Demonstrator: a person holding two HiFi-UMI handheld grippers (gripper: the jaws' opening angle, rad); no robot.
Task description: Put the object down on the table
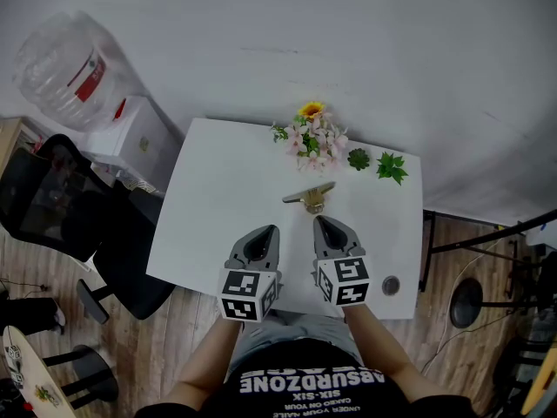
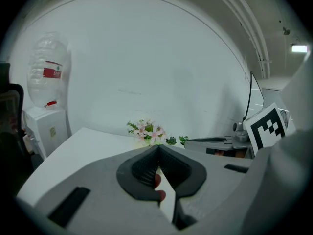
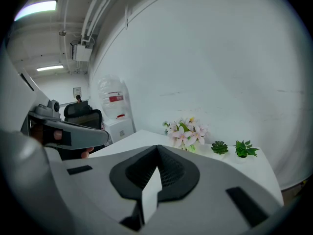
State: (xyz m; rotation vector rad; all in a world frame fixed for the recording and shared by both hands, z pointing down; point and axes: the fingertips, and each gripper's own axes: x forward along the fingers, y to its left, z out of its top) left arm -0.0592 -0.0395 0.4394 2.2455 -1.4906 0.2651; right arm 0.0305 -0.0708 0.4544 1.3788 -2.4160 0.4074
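Note:
A small grey and gold object (image 1: pixel 310 197) lies on the white table (image 1: pixel 218 207), in front of the flowers. Both grippers hover side by side over the table's near edge, short of the object. My left gripper (image 1: pixel 268 232) is shut with nothing between its jaws; in the left gripper view its tips (image 2: pixel 158 150) meet, and a fingertip of the hand shows through the gap below them. My right gripper (image 1: pixel 324 222) is also shut and empty, its jaws closed together (image 3: pixel 157 148). Neither gripper touches the object.
A bunch of pink and yellow flowers (image 1: pixel 313 138) and two small green plants (image 1: pixel 359 158) (image 1: pixel 392 166) stand along the table's far edge. A water dispenser with a bottle (image 1: pixel 65 64) and a black office chair (image 1: pixel 52 198) stand to the left. A round grommet (image 1: pixel 391 285) sits near the front right corner.

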